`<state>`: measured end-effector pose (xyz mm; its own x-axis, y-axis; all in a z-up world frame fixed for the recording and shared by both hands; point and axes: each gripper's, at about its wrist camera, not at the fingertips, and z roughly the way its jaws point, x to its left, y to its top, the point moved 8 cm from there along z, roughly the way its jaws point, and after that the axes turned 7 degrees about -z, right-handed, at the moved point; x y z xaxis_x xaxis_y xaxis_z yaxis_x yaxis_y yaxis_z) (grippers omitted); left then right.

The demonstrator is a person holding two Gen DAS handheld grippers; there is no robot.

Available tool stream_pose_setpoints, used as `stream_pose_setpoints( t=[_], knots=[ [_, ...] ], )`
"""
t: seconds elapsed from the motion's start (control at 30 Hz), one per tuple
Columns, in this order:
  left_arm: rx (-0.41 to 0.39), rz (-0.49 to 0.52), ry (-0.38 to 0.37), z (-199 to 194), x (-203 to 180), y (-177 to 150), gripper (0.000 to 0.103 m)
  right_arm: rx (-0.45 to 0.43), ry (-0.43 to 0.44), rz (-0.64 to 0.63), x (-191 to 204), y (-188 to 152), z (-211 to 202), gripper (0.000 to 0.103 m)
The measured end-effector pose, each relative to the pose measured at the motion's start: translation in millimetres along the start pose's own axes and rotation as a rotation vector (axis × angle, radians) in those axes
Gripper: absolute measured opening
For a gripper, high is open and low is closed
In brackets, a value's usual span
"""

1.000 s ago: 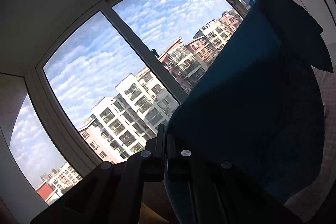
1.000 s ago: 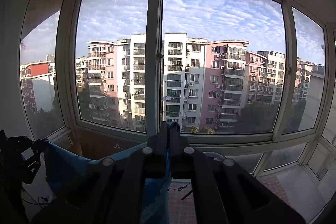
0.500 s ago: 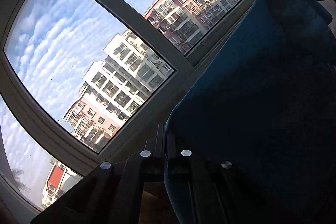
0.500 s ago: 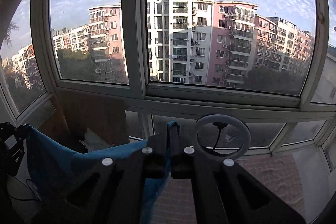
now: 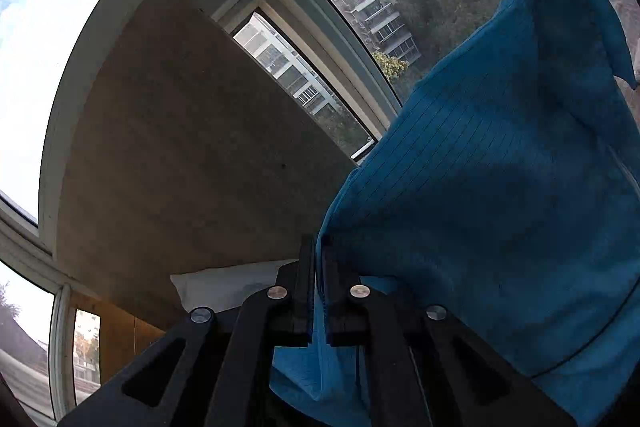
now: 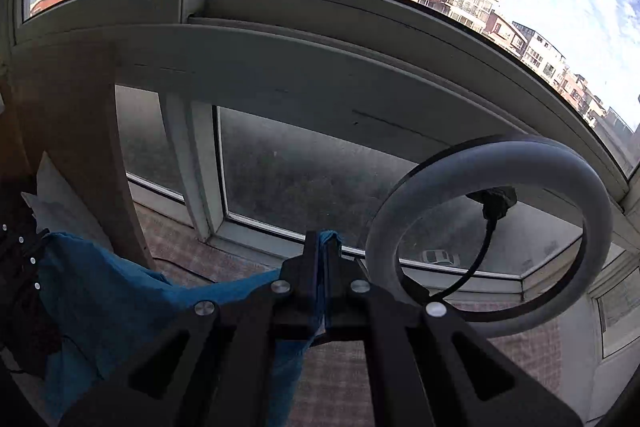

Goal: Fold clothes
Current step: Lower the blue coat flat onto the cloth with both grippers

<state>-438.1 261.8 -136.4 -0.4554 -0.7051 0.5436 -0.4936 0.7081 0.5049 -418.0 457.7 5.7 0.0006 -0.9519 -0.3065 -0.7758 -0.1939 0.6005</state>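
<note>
Before the window (image 6: 360, 75) — blue garment (image 5: 500, 187), held stretched. Left gripper (image 5: 319, 255) jaws are opening around one edge; right gripper (image 6: 322, 247) is clamped on the other.

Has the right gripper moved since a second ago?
Yes. The right gripper, shut on the blue garment, has tipped downward: the window frame sits higher in its view now, with the ring light visible.
</note>
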Motion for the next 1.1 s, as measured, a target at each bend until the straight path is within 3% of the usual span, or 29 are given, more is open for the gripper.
stream_pose_setpoints(
  t=[0.17,0.27,0.37,0.43,0.5,0.53,0.63,0.7,0.77,0.9,1.1],
  knots=[
    [0.105,0.048,-0.041,29.3,-22.2,-17.6,0.009,0.199,-0.004,-0.068,16.5,-52.6,57.0,0.006],
    [0.098,0.046,-0.04,21.1,-14.5,-18.9,0.012,0.245,-0.014,-0.087,11.8,-72.5,55.2,0.009],
    [0.059,0.023,-0.061,-10.7,-0.3,-30.4,0.021,0.231,0.039,-0.054,0.6,-80.6,34.3,0.01],
    [0.047,0.014,-0.151,-34.7,-2.3,-51.1,0.022,0.216,0.126,0.018,-7.7,-80.1,20.3,0.012],
    [0.052,0.01,-0.241,-42.0,-7.6,-63.5,0.022,0.202,0.14,0.08,-19.0,-74.2,8.5,0.026],
    [0.06,0.024,-0.278,-48.1,-18.8,-77.0,0.022,0.197,0.14,0.109,-24.3,-71.5,3.8,0.04],
    [0.074,0.073,-0.313,-58.0,-45.6,-108.2,0.022,0.219,0.045,0.12,-34.2,-69.3,-5.2,0.042],
    [0.093,0.028,-0.396,-67.5,-48.2,-126.7,0.022,0.192,-0.054,0.051,-34.6,-70.4,-23.3,0.042],
    [0.11,-0.004,-0.466,-81.1,-48.9,-148.2,0.022,0.174,-0.019,0.029,-24.0,-81.6,-45.2,0.043],
    [0.152,-0.028,-0.549,-112.7,-57.3,-213.3,0.021,0.192,0.109,-0.039,33.8,-159.8,-88.2,0.052],
    [0.305,-0.034,-0.747,-146.9,-107.4,-322.6,0.021,0.354,0.324,-0.038,164.6,-352.6,-122.1,0.053]
  ],
)
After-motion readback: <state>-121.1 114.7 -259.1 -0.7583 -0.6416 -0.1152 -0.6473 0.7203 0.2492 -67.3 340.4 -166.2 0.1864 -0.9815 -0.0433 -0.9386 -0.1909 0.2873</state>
